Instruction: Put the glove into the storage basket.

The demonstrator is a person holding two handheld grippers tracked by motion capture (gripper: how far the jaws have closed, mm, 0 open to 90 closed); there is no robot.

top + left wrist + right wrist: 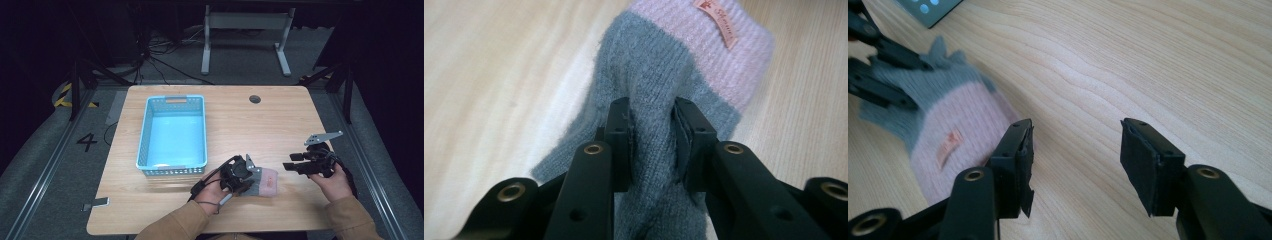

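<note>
Evidently, the grey and pink knitted woollen glove (674, 75), lying on the wooden table (240, 125) near the blue plastic basket (172, 131), is pinched by the left gripper (651, 117) for lifting, while the right gripper (1075, 150) is held open nearby.

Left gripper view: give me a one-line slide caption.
Left gripper pinching a fold of a grey knitted glove with a pink ribbed cuff on the light wooden table.

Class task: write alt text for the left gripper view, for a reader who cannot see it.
Two black tongs pinch a raised fold of a grey knitted glove lying on a pale wooden table. The glove's pink cuff carries a small sewn label.
</note>
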